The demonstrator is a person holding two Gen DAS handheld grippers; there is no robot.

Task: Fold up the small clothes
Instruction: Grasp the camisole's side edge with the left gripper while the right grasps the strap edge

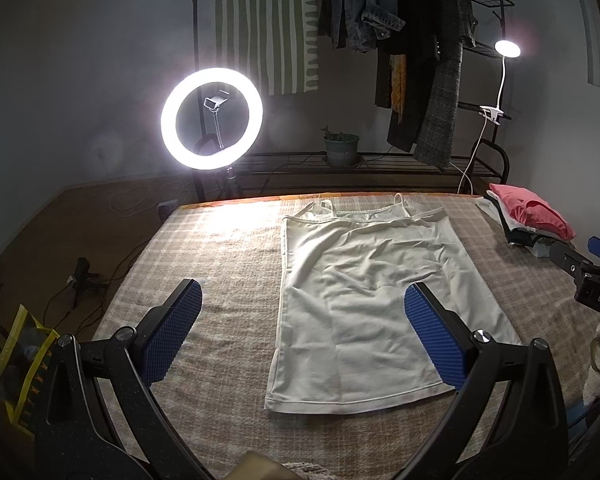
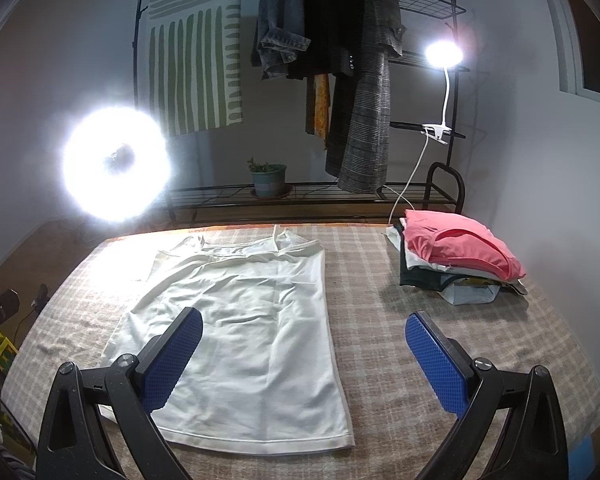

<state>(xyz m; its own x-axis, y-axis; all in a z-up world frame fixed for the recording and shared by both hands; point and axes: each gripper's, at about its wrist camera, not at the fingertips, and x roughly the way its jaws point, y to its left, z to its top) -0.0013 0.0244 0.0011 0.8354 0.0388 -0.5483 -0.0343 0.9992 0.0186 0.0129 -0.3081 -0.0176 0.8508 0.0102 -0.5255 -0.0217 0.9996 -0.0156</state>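
Note:
A white camisole top (image 1: 364, 292) lies flat and spread on the checked bed cover (image 1: 228, 264), straps at the far end, hem toward me. It also shows in the right wrist view (image 2: 244, 320). My left gripper (image 1: 302, 296) is open and empty, hovering over the camisole's near left half. My right gripper (image 2: 304, 324) is open and empty, hovering over the camisole's right edge; part of it shows at the right edge of the left wrist view (image 1: 588, 276).
A stack of folded clothes with a pink one on top (image 2: 460, 252) sits at the bed's far right corner. A ring light (image 1: 212, 118), a clothes rack with hanging garments (image 2: 340, 60), a clip lamp (image 2: 444, 56) and a potted plant (image 2: 269, 178) stand beyond the bed.

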